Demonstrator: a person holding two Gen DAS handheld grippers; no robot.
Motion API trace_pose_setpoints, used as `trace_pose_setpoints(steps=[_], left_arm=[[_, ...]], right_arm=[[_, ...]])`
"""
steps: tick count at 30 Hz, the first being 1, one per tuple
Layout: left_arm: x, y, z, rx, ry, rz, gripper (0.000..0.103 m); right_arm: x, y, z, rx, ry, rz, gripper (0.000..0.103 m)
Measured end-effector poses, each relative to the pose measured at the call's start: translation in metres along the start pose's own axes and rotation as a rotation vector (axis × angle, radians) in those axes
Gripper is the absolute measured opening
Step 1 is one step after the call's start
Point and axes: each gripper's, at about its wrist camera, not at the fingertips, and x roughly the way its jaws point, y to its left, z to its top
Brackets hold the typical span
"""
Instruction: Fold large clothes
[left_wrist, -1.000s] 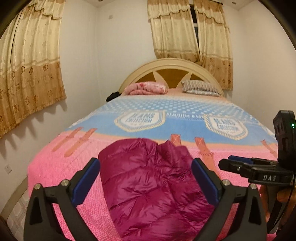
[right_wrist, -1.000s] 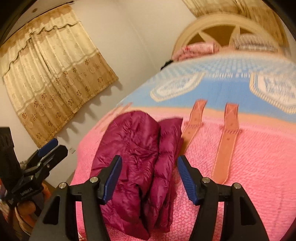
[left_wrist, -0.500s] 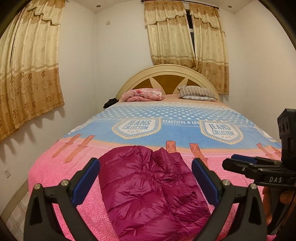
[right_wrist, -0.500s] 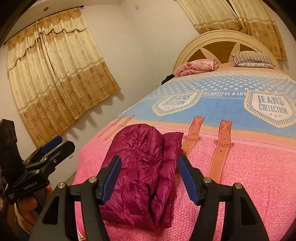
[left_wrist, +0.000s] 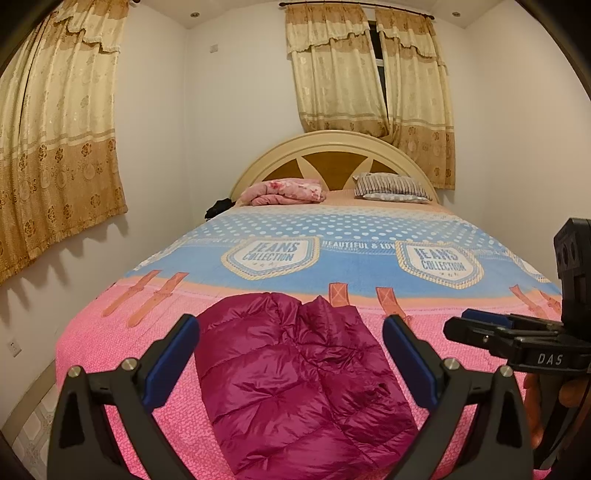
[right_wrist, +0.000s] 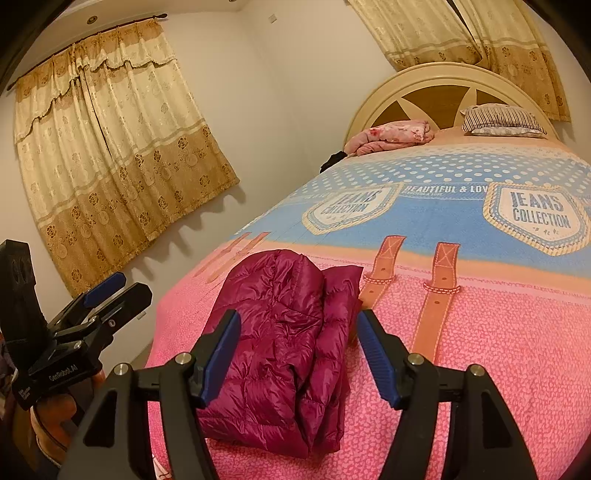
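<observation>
A magenta quilted puffer jacket (left_wrist: 295, 373) lies folded into a compact bundle on the pink end of the bed; it also shows in the right wrist view (right_wrist: 288, 347). My left gripper (left_wrist: 291, 354) is open and empty, held above and short of the jacket. My right gripper (right_wrist: 299, 350) is open and empty, also held back from the jacket. The right gripper shows at the right edge of the left wrist view (left_wrist: 517, 336). The left gripper shows at the left edge of the right wrist view (right_wrist: 85, 317).
The bed (left_wrist: 461, 325) has a pink and blue "Jeans Collection" cover. A folded pink blanket (left_wrist: 284, 190) and a striped pillow (left_wrist: 391, 188) lie by the arched headboard (left_wrist: 332, 147). Curtains (left_wrist: 55, 129) hang on the left and back walls.
Both grippers have pulled back and tilted up from the jacket, so more of the bed and room shows. The jacket has not moved.
</observation>
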Motion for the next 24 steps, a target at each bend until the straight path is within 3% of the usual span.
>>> trace_pose_setpoints(steps=[13,24], left_arm=[[-0.004,0.000,0.007,-0.007,-0.011,-0.010,0.103],[-0.015,-0.005,0.010,-0.002,-0.069,0.045,0.103]], right_arm=[[-0.003,-0.003,-0.003,0.004,-0.005,0.000,0.067],[-0.011,0.007,-0.004,-0.031,-0.024,0.003,0.067]])
